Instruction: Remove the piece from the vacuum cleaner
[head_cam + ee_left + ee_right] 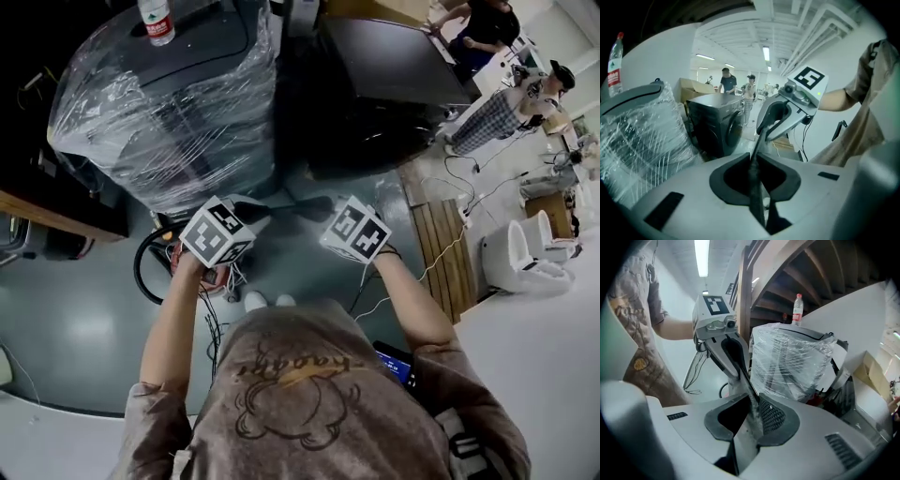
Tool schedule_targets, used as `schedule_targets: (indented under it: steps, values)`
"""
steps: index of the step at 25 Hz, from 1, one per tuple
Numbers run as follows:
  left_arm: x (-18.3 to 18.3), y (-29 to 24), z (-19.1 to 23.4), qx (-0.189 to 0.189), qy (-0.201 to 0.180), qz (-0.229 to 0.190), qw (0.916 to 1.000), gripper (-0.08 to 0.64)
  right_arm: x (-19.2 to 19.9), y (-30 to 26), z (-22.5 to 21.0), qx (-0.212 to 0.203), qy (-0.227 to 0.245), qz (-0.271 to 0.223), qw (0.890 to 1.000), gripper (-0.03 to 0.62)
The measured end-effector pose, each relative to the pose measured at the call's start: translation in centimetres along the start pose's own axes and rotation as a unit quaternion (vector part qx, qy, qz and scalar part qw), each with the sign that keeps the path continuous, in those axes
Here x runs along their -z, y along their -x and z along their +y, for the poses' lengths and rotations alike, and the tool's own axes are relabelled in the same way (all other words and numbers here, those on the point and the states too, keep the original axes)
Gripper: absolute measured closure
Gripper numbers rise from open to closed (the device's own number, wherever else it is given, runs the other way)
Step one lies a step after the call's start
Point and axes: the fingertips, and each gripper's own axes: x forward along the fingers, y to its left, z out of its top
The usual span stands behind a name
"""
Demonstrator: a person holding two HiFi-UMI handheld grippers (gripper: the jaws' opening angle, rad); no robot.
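Before the film-wrapped grey appliance (169,103), the left gripper (757,180) and right gripper (752,416) fingers, nearly closed, pinch one thin dark piece (757,144). It seems freed; next, setting it down.

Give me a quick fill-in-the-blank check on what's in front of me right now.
1. The left gripper and right gripper are both ____ on one thin strip.
2. A bottle stands on the ____-wrapped appliance.
3. The bottle's cap is ____.
Missing words: shut; plastic; red.
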Motion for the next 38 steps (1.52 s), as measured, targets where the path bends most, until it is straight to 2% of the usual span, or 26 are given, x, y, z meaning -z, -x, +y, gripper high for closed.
schedule_targets:
  steps: [4,8,13,25,38]
  values:
    - [-1.8,0.0,-1.7,0.020,-0.023,-0.009,0.9995,0.517,0.0,2.7,0.5,0.041,-0.030,-0.028,0.998,0.528]
    - [-2.7,-0.1,-3.2,0.030,-0.018,-0.021,0.9991,0.514,0.5,4.4,1.1,0.068,-0.060,-0.048,0.995,0.525]
    - [-2.4,-0.9,-3.7,0.041,-0.028,-0.024,0.9985,0.514,1.4,4.6,1.3,0.094,-0.070,-0.056,0.992,0.522]
    - [-0.4,-2.1,-3.7,0.043,-0.025,-0.013,0.9987,0.512,3.2,3.0,2.1,0.098,-0.090,-0.054,0.990,0.523]
    - [-0.1,-2.4,-3.6,0.039,-0.024,-0.007,0.9989,0.509,3.6,2.7,2.4,0.094,-0.114,-0.062,0.987,0.526]
